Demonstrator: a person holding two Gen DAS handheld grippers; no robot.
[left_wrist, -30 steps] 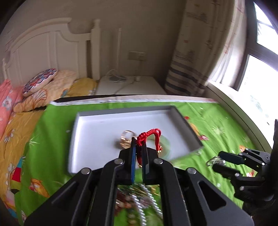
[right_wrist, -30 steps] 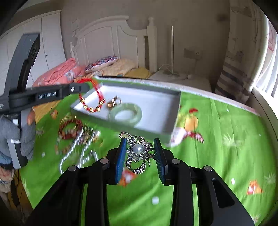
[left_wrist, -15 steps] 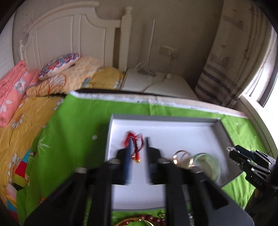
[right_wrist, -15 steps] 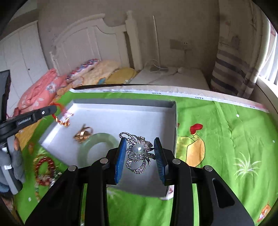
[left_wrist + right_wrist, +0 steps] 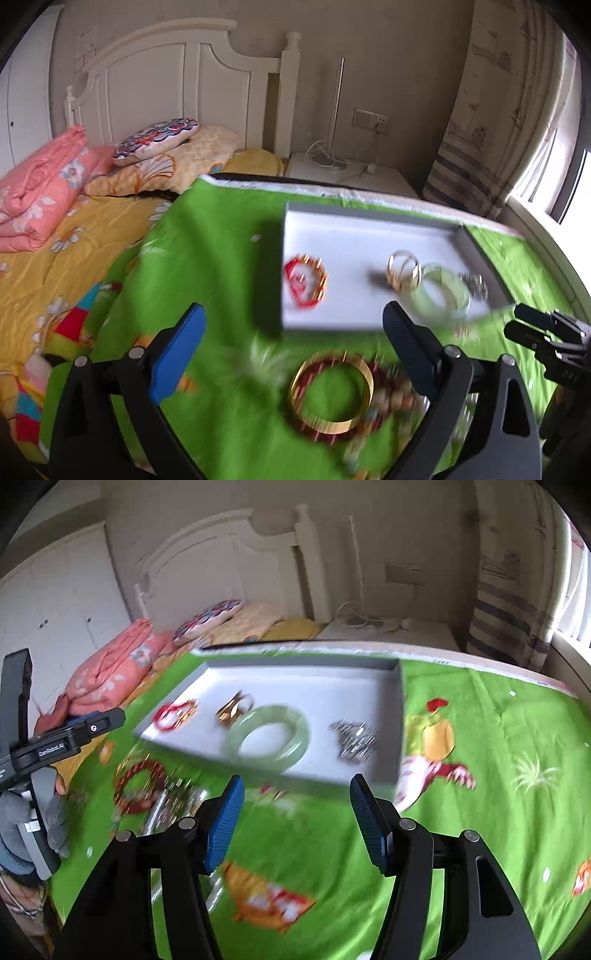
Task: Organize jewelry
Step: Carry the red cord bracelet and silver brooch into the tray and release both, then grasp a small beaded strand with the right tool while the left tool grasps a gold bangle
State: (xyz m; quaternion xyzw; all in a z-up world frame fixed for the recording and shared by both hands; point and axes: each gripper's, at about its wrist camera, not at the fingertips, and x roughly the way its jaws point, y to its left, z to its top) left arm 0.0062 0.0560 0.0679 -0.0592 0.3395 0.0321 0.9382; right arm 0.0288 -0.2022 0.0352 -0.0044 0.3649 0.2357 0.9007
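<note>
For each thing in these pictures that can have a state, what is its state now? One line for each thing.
left gripper: jaws opening, nothing between them.
right gripper: jaws opening, nothing between them.
tray: open, holds four pieces.
red bracelet: lying in the tray.
gold ring piece: in the tray.
jade bangle: flat in the tray.
silver brooch: in the tray, released.
gold bangle: on the green cloth, outside the tray.

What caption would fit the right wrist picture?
Open right gripper, empty, opening above a tray holding a jade bangle and brooch.
</note>
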